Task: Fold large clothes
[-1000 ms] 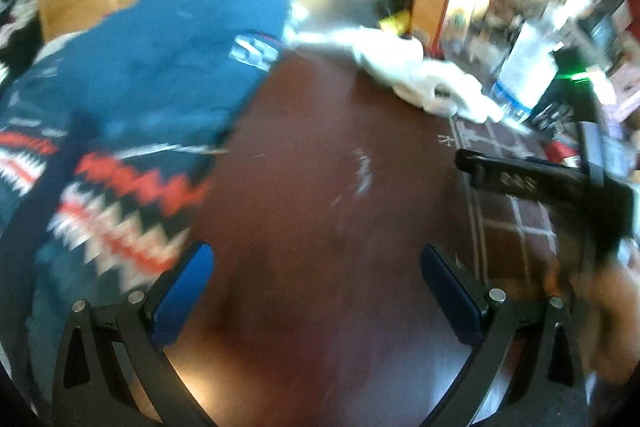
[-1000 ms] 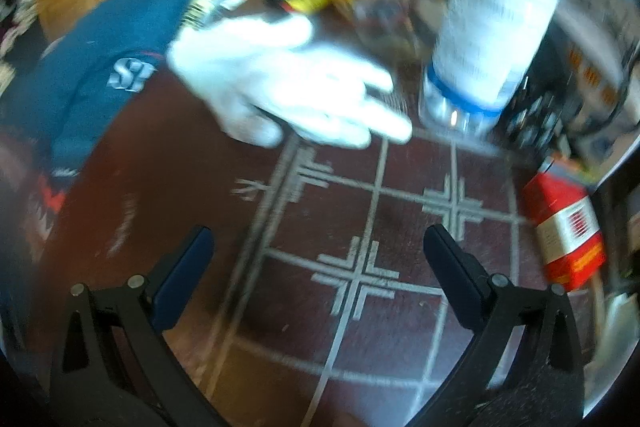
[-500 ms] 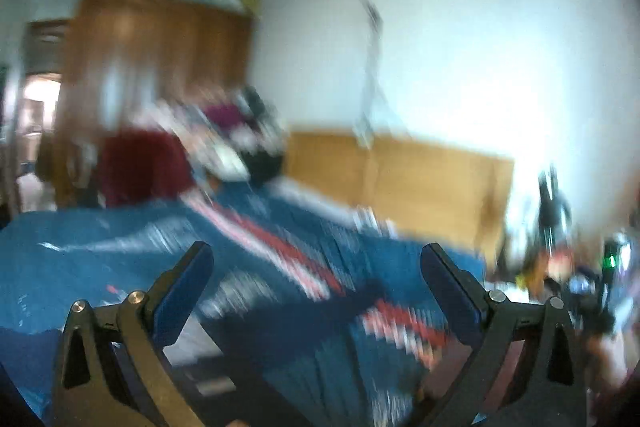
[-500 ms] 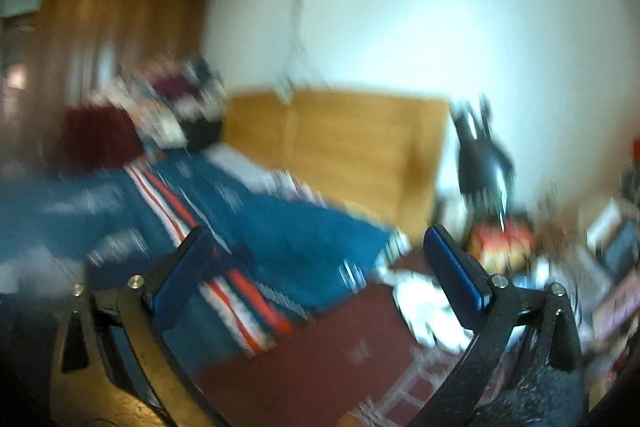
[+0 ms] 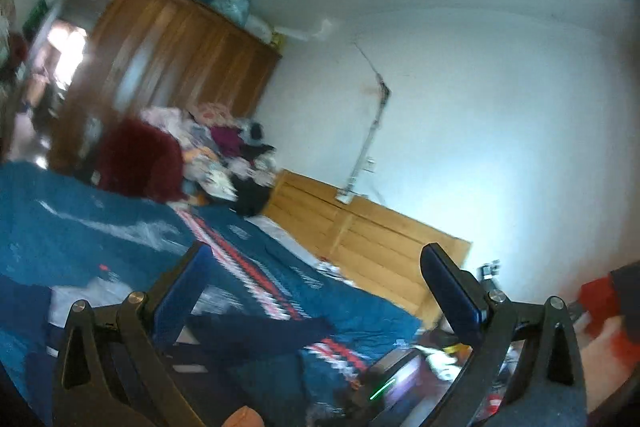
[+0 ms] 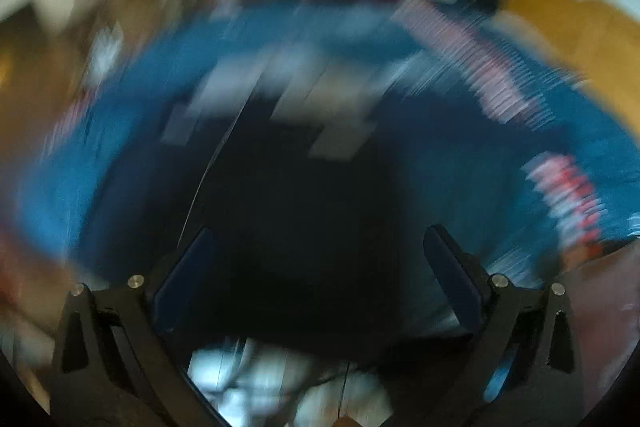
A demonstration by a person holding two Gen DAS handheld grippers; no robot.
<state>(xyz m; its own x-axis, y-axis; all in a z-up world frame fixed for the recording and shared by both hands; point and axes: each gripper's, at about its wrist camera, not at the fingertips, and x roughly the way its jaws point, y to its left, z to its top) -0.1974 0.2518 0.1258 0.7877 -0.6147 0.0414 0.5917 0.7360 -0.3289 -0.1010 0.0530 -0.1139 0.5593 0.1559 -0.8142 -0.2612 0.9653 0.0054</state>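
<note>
Left wrist view: tall wooden wardrobe [image 5: 172, 67] against the far wall, bags on top [image 5: 228, 3]. Wooden headboard [image 5: 360, 239] below a white wall [image 5: 500, 127] — a cable or conduit [image 5: 372, 131] runs down it. Blue patterned bedspread [image 5: 80, 227] covers the bed. Open doorway [image 5: 64, 51] at left, brightly lit. Right wrist view — heavily motion-blurred.

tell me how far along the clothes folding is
Nothing looks folded yet. A dark navy garment lies loosely spread on the blue patterned bedspread. The left hand-held gripper and right hand-held gripper are both open and empty. Grasping and all the folding remain. The right view is heavily blurred.
</note>
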